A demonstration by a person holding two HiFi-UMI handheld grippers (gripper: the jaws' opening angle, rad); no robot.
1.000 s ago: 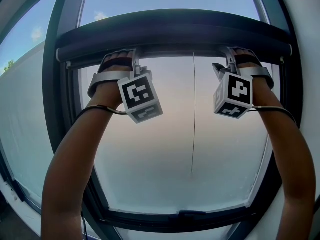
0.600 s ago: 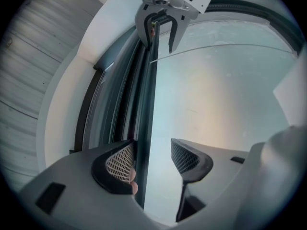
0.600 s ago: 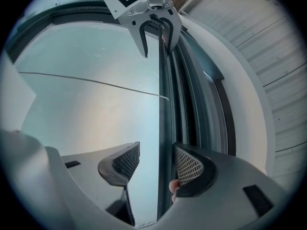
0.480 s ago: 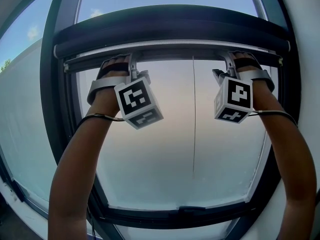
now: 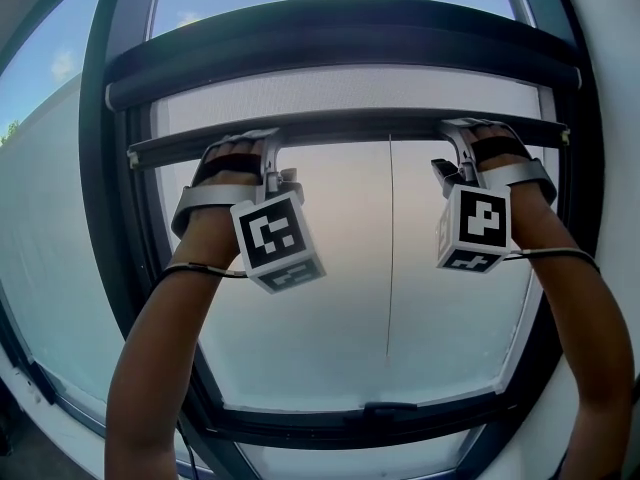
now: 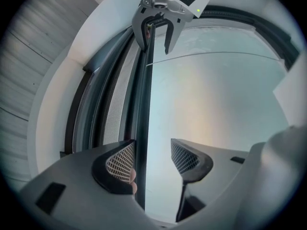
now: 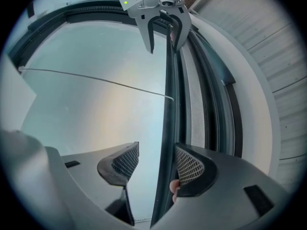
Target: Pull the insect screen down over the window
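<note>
My left gripper [image 6: 152,158] and right gripper [image 7: 157,163] straddle the pull bar [image 5: 350,125], jaws open, the right's just widened; bar has dropped below the cassette [image 5: 340,53], baring mesh [image 5: 350,90]: lowering begun.

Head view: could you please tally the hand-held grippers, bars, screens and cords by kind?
Hand-held grippers: 2 (left, right; the right's jaws have just been opening, bar between them)
Bar: 1
Screen: 1
Cord: 1
Total: 5
</note>
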